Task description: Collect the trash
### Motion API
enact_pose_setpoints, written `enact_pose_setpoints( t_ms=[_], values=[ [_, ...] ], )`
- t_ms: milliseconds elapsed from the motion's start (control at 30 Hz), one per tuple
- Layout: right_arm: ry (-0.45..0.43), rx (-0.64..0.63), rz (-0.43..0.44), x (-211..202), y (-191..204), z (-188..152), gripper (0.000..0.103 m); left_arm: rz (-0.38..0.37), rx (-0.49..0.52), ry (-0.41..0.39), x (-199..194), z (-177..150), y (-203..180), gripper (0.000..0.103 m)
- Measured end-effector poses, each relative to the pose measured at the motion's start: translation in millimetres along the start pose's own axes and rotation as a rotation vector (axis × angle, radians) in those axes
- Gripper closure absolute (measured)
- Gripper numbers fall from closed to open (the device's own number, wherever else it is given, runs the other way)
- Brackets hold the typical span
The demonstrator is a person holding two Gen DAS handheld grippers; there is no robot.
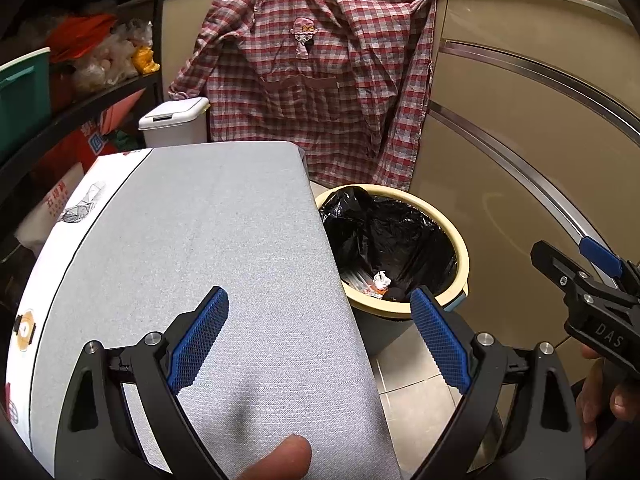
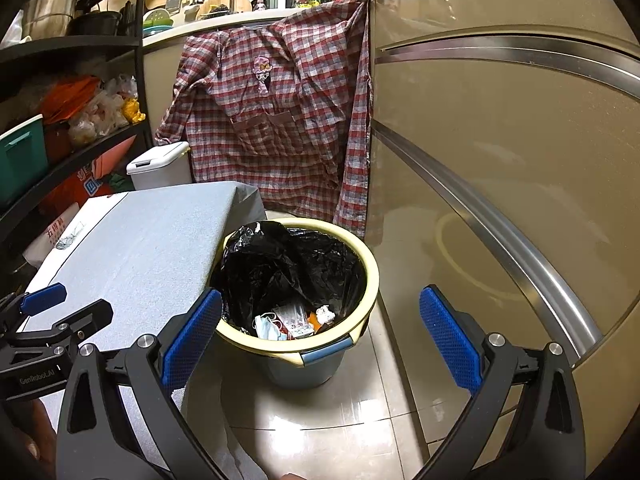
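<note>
A round bin with a cream rim (image 2: pixel 374 280) and a black liner (image 2: pixel 288 268) stands on the tiled floor beside a grey-topped table (image 2: pixel 148 240). Inside lie a crumpled white paper (image 2: pixel 325 314), a blue face mask (image 2: pixel 267 326) and a printed wrapper (image 2: pixel 294 318). The bin also shows in the left wrist view (image 1: pixel 460 256), with the crumpled paper (image 1: pixel 381 279) inside. My left gripper (image 1: pixel 320 340) is open and empty over the table's right edge. My right gripper (image 2: pixel 320 344) is open and empty above the bin's near side.
A plaid shirt (image 2: pixel 276 120) hangs on the cabinet behind the bin. A small white lidded bin (image 2: pixel 158 166) stands behind the table. A black shelf rack (image 2: pixel 68 80) with bags and a teal box fills the left. Beige cabinet doors (image 2: pixel 500 160) run along the right.
</note>
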State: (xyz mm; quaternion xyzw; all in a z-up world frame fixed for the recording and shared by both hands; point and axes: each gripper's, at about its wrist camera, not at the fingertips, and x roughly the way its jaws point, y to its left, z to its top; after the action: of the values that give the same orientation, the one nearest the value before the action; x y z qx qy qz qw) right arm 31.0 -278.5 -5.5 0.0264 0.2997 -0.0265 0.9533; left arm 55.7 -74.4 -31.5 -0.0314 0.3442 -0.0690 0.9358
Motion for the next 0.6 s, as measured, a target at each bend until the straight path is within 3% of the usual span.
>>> enact_pose_setpoints(
  t_ms=[600],
  values=[
    [-0.001,0.000,0.000,0.3,-1.7,0.7,0.006,0.002,0.006,-0.007,-2.0,-0.9,-0.8,0.014]
  ],
)
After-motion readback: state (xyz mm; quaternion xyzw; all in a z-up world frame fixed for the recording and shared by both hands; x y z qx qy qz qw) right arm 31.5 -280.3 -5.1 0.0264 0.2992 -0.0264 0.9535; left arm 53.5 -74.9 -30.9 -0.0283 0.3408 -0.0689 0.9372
